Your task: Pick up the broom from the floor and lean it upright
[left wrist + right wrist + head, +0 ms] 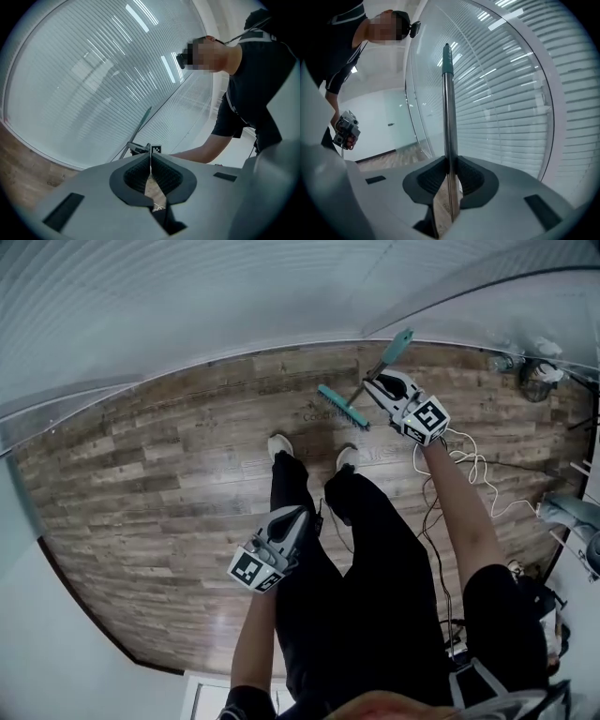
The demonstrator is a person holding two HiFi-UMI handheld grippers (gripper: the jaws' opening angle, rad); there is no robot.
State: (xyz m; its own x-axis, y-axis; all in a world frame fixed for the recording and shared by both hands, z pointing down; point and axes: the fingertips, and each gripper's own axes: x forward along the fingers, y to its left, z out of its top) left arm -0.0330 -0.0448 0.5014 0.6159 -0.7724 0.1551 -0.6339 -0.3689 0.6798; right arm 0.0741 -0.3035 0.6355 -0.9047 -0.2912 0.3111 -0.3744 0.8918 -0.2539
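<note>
The broom stands nearly upright against the glass wall, its teal brush head (342, 407) on the wood floor and its teal handle end (401, 341) up by the glass. My right gripper (377, 386) is shut on the metal handle (449, 117), which rises between the pads to the teal tip (447, 58). My left gripper (292, 519) hangs low by the person's legs, shut with nothing in it (150, 161). From the left gripper view the broom handle (141, 123) shows far off against the blinds.
A curved glass wall with blinds (234, 306) runs behind the broom. White cables (469, 465) trail over the floor at the right, with small objects (539, 371) in the far right corner. The person's white shoes (279, 444) stand just short of the brush head.
</note>
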